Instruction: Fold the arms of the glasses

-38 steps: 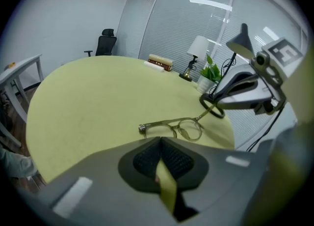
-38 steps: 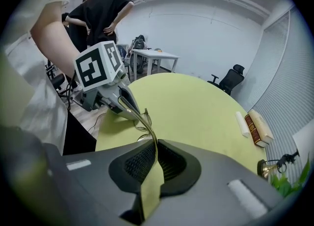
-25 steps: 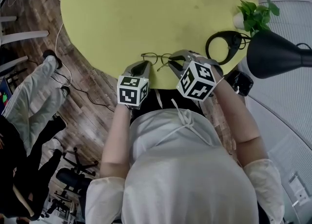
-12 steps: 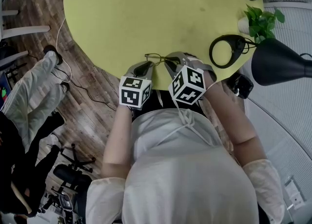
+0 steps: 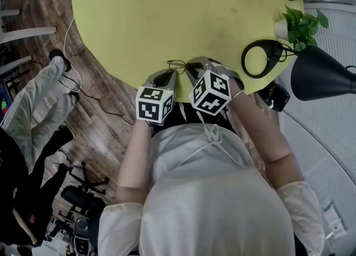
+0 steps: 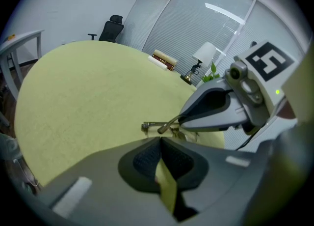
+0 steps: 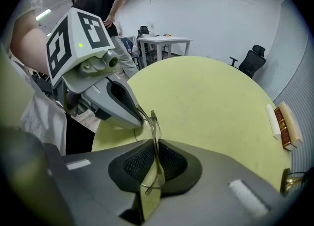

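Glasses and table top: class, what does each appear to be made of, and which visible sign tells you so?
The glasses look like thin metal wire, dark with a slight sheen; the rim and arms are very slender, though coated plastic cannot be ruled out. The table top has a matt yellow-green surface with faint scuffs and no glare, so it is perhaps laminate or painted board.

The glasses point(image 5: 177, 64) are at the table's point(image 5: 167, 15) near edge, with the left gripper point(image 5: 168, 73) on their left and the right gripper point(image 5: 192, 71) on their right, both touching them. A ring point(image 5: 258, 58) lies at the right edge. A plant point(image 5: 300, 24) stands just behind it, and a lamp point(image 5: 322, 74) hangs past the edge to its right. Books point(image 7: 284, 124) lie at the far right edge.
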The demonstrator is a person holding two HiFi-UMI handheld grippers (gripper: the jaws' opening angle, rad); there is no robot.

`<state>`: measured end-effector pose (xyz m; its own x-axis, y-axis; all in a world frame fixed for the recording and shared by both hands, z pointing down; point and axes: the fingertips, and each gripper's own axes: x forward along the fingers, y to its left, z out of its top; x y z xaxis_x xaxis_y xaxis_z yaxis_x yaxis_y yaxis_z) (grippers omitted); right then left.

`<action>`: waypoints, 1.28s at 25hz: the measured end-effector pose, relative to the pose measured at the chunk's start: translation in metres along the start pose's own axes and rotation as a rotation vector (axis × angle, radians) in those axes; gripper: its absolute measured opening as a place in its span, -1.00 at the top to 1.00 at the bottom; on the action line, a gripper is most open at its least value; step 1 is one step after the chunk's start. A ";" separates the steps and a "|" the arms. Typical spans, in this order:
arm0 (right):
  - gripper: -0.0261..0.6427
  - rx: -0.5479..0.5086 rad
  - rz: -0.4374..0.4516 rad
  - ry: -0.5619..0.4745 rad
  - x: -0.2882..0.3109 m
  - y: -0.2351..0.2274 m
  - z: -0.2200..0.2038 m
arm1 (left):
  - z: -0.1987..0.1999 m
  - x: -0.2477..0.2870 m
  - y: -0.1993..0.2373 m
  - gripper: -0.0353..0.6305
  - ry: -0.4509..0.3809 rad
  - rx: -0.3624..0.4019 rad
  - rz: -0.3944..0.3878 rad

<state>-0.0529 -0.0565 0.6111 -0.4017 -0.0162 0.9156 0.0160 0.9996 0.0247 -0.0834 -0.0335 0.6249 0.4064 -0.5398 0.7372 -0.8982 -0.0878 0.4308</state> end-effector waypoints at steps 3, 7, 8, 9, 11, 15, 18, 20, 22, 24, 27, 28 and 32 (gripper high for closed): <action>0.83 -0.001 0.007 0.011 0.004 0.000 -0.001 | 0.000 0.001 0.000 0.88 0.003 -0.007 -0.006; 0.84 0.001 0.019 0.032 0.011 0.000 -0.004 | 0.000 0.001 0.000 0.88 0.004 -0.012 -0.007; 0.84 -0.001 0.020 0.033 0.012 -0.001 -0.005 | 0.000 0.002 0.000 0.88 0.004 -0.014 -0.007; 0.84 -0.003 0.021 0.034 0.013 -0.001 -0.005 | 0.001 0.002 0.000 0.88 0.004 -0.015 -0.008; 0.84 -0.005 0.029 0.040 0.016 -0.001 -0.007 | 0.001 0.003 0.001 0.88 0.005 -0.017 -0.009; 0.86 -0.019 0.043 0.067 0.021 0.001 -0.007 | 0.001 0.001 0.002 0.88 0.007 -0.021 -0.013; 0.86 -0.014 0.050 0.061 0.022 0.001 -0.006 | 0.001 0.001 0.003 0.88 0.008 -0.021 -0.013; 0.85 -0.010 0.043 0.045 0.022 -0.001 -0.006 | 0.001 0.001 0.004 0.88 0.005 -0.036 -0.011; 0.71 -0.011 0.025 0.035 0.020 -0.005 -0.007 | 0.000 0.001 0.003 0.88 0.005 -0.070 -0.010; 0.56 -0.018 0.015 0.032 0.019 -0.007 -0.006 | -0.002 -0.002 0.003 0.88 0.009 -0.092 -0.005; 0.50 -0.014 0.020 -0.002 0.012 -0.005 -0.001 | -0.004 -0.009 0.001 0.88 0.015 -0.082 0.005; 0.47 0.000 0.022 -0.024 0.009 -0.004 0.002 | -0.004 -0.012 -0.001 0.88 0.016 -0.075 0.003; 0.45 0.087 0.025 -0.107 -0.011 -0.003 0.008 | 0.003 -0.023 -0.012 0.88 -0.004 -0.041 -0.011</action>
<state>-0.0558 -0.0591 0.5978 -0.4978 0.0071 0.8673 -0.0502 0.9981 -0.0370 -0.0828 -0.0221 0.6013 0.4151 -0.5428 0.7301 -0.8861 -0.0593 0.4597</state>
